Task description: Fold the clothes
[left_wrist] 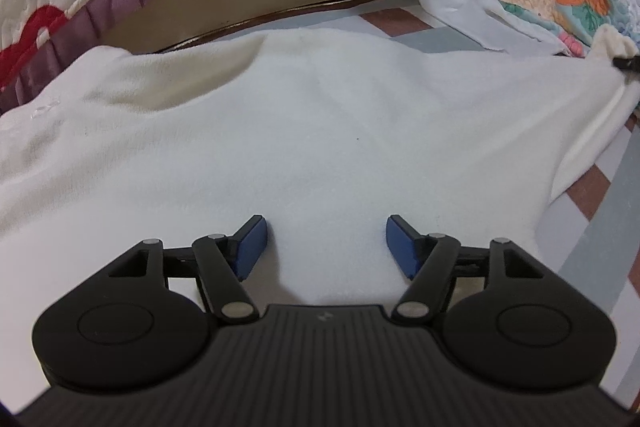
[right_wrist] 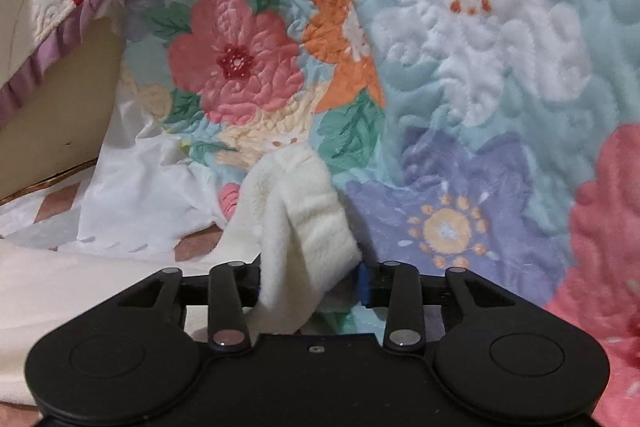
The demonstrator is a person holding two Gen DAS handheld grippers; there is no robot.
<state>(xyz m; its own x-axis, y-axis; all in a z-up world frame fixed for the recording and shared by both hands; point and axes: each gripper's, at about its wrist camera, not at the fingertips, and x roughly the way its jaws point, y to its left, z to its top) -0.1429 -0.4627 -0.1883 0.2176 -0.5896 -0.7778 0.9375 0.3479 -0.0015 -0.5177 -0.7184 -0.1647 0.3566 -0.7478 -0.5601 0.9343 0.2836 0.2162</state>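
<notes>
My right gripper point(right_wrist: 310, 283) pinches the cream fleece garment point(left_wrist: 320, 131) by a bunched end at twelve o'clock; my left gripper point(left_wrist: 326, 247) hovers, fingers apart, over the soft, limp spread

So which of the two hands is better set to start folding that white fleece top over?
The right gripper: its jaws are shut on a bunched end of the white fleece top. The left gripper hangs open over the flat middle, gripping nothing.
</notes>
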